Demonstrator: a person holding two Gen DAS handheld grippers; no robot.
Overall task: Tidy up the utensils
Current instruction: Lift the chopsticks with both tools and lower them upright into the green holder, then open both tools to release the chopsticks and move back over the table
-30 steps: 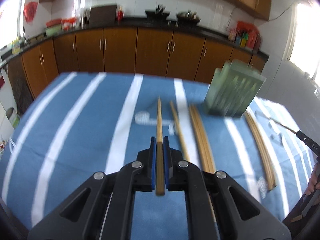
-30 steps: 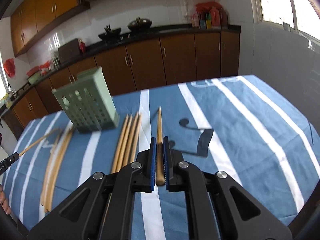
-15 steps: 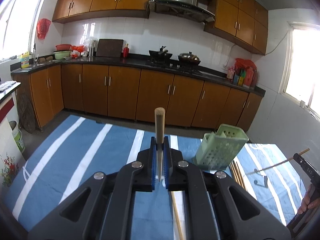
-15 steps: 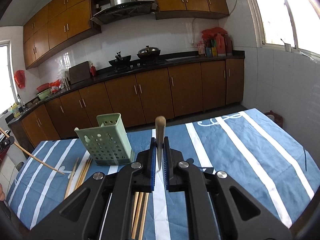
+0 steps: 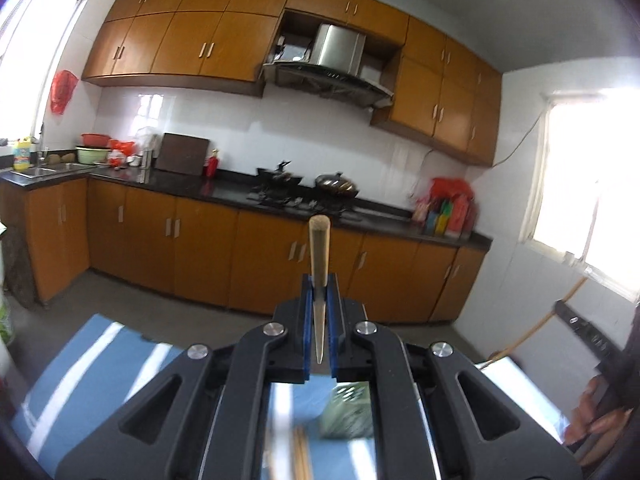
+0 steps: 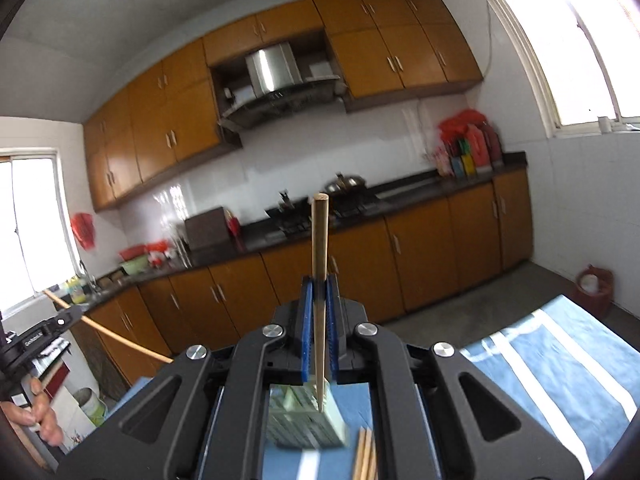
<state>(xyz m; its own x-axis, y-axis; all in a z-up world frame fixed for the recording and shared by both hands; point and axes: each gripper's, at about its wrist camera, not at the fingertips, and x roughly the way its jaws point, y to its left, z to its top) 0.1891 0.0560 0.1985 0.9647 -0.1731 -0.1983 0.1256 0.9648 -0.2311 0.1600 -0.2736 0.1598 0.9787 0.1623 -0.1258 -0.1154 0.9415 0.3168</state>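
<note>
My left gripper (image 5: 319,294) is shut on a wooden chopstick (image 5: 319,256), held upright with its thick end up. My right gripper (image 6: 319,292) is shut on another wooden chopstick (image 6: 319,248), also upright, its thin tip just above the green slotted utensil holder (image 6: 304,420). The holder shows blurred below the left gripper too (image 5: 347,416). Loose chopsticks lie on the blue striped cloth beside the holder (image 6: 364,456) and under the left gripper (image 5: 302,456). The right gripper with its chopstick shows at the left wrist view's right edge (image 5: 576,324).
The table carries a blue cloth with white stripes (image 6: 560,360). Brown kitchen cabinets and a dark counter (image 5: 224,192) run along the far wall. A red bin (image 6: 594,288) stands on the floor at right. The person's hand (image 6: 38,412) shows at lower left.
Both grippers have tilted further up and risen with their chopsticks. The views now look at the kitchen wall, and the holder has dropped to the bottom of both frames.
</note>
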